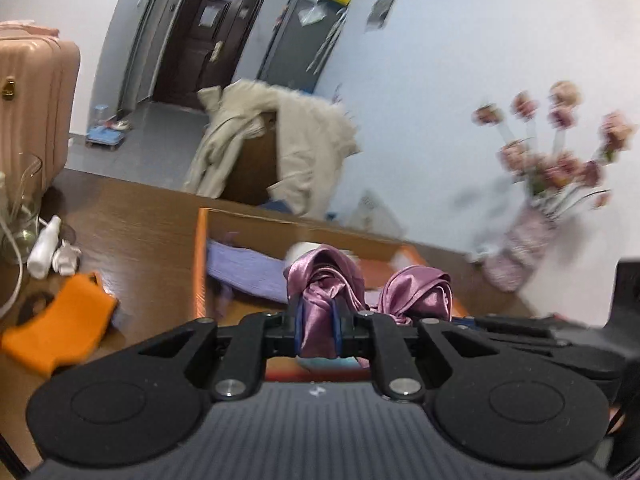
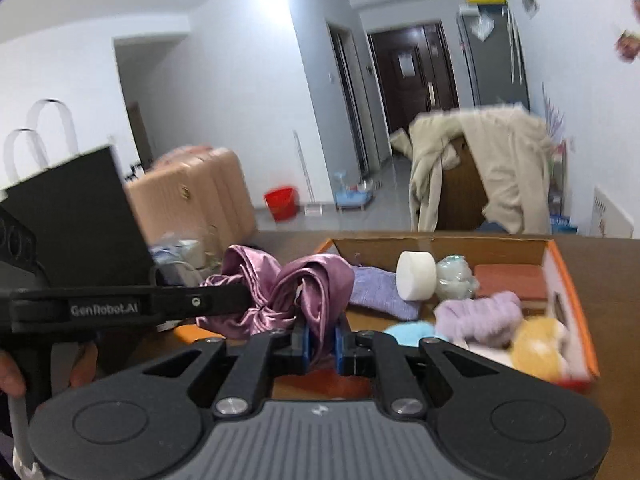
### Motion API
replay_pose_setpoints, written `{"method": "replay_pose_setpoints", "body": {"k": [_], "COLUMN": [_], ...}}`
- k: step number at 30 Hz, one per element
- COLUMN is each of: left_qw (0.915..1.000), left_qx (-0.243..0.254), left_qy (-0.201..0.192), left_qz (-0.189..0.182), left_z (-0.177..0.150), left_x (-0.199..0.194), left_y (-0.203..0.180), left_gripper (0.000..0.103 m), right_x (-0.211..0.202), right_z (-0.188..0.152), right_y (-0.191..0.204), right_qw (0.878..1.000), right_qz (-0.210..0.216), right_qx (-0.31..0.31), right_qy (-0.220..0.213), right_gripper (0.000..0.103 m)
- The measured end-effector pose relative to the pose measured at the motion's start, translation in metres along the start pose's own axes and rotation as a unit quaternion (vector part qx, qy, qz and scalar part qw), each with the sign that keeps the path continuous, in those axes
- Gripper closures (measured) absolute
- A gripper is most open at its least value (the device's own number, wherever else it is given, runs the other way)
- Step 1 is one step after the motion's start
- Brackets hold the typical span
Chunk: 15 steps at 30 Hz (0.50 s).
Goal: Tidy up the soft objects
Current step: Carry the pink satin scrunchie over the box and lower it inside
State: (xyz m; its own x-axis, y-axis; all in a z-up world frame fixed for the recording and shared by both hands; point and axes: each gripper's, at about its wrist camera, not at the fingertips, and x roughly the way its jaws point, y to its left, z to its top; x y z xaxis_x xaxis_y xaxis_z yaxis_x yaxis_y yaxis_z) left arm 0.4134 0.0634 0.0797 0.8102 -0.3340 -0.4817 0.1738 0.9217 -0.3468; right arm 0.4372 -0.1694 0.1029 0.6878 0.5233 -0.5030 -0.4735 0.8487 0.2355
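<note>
A: We start at the left gripper [image 1: 318,330]: its blue pads [image 1: 299,328] are pinched tight on a bunch of the mauve satin cloth [image 1: 320,280], the fabric squeezed into a narrow band between them.

B: And the right gripper [image 2: 322,346] does the same. Its jaws are clamped on the other bunch of that satin cloth [image 2: 316,284], with a strip of it trailing down between the pads [image 2: 306,344].

A: So we hold the cloth at two points. In the right wrist view it stretches sideways, its long axis running left to right from one gripper to the other, crumpled into two glossy knots with a twist between them.

B: The left gripper crosses that view from the left edge, its finger [image 2: 208,300] ending in the left knot.

A: The cloth hangs in the air, just in front of the near edge of the orange cardboard box [image 2: 560,264] on the brown table [image 1: 140,232].

B: Inside the box we see a lilac knit piece [image 2: 376,288], a white roll [image 2: 416,276], a brick-red pad [image 2: 510,280], a fluffy lilac band [image 2: 476,312], and yellow [image 2: 534,350] and light blue [image 2: 408,330] soft pieces.

A: Left of the box, an orange cloth [image 1: 60,332] lies on the table near a white bottle [image 1: 44,248].

B: Beyond, a beige coat [image 1: 288,140] drapes over a chair.
</note>
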Motion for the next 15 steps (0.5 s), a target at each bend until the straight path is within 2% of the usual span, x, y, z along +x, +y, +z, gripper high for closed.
{"method": "replay_pose_setpoints", "body": {"k": [4, 8, 9, 10, 15], "left_qw": [0.9982, 0.9964, 0.9963, 0.9967, 0.9989], "left_qx": [0.019, 0.035, 0.036, 0.037, 0.017], "left_qy": [0.036, 0.062, 0.066, 0.063, 0.030], "left_qz": [0.045, 0.045, 0.042, 0.037, 0.033], "left_z": [0.014, 0.011, 0.010, 0.009, 0.011], "left_x": [0.058, 0.089, 0.092, 0.092, 0.071], "left_y": [0.023, 0.037, 0.039, 0.041, 0.050], "left_gripper": [0.085, 0.082, 0.079, 0.072, 0.064], "right_x": [0.082, 0.144, 0.155, 0.163, 0.173], "right_z": [0.024, 0.027, 0.025, 0.023, 0.018], "right_y": [-0.021, -0.034, -0.035, -0.037, -0.039], "right_qw": [0.998, 0.990, 0.987, 0.984, 0.983], "right_qz": [-0.016, -0.048, -0.055, -0.061, -0.060], "right_qx": [0.015, 0.026, 0.024, 0.029, 0.036], "right_qy": [0.065, 0.132, 0.151, 0.162, 0.172], "right_gripper": [0.092, 0.090, 0.090, 0.090, 0.084]}}
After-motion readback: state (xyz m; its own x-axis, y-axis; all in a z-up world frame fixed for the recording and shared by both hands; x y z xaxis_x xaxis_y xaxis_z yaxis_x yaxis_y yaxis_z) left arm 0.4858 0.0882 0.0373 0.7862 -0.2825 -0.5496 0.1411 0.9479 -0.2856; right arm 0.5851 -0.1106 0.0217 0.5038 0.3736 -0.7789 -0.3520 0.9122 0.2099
